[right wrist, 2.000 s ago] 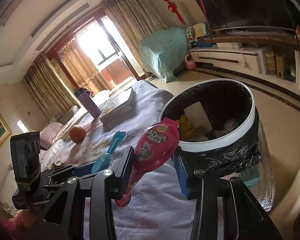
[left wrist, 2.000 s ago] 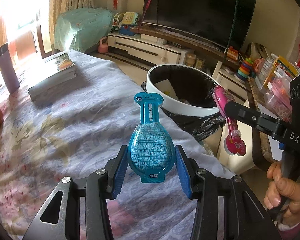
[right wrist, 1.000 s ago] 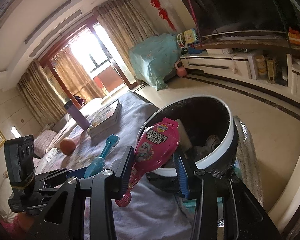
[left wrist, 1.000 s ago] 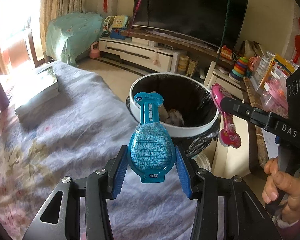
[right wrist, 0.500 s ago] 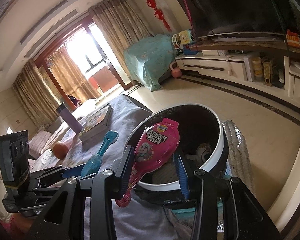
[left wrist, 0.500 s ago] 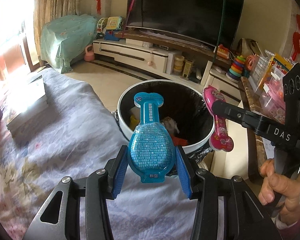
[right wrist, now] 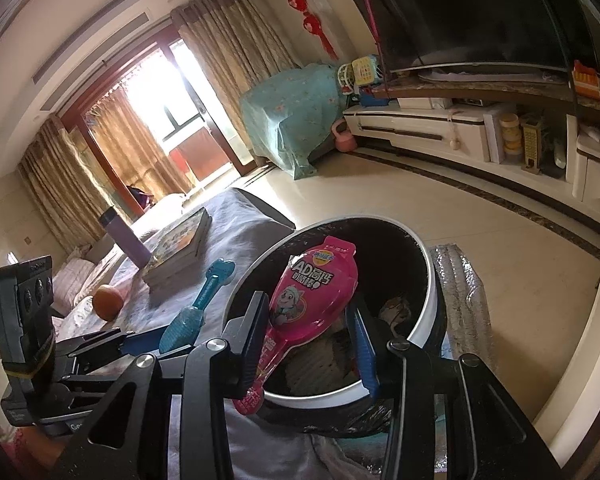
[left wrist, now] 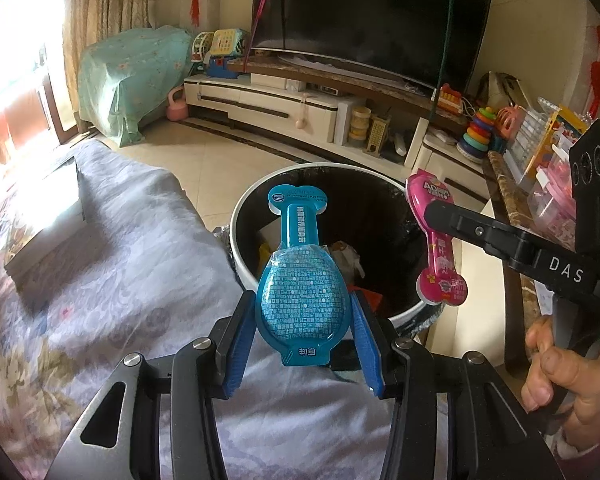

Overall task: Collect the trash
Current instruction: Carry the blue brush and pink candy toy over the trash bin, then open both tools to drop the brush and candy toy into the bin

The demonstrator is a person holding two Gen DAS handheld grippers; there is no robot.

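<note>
Both wrappers now hang over the bin (left wrist: 242, 216), which sat farther ahead two seconds ago. Your left gripper (left wrist: 302, 334) has its blue fingers (left wrist: 240, 338) closed on the round end of the blue wrapper (left wrist: 300, 280), its narrow neck pointing up over the near rim. Your right gripper (right wrist: 308, 340) is clamped on the pink wrapper (right wrist: 314, 300), which tilts above the bin's open mouth, its thin tail hanging below the left finger. Paper scraps lie inside on the black liner. The bin stands beside the bed (left wrist: 112, 264); books (right wrist: 180, 246), a bottle (right wrist: 125, 236) and an orange (right wrist: 107, 302) rest on the bed behind.
</note>
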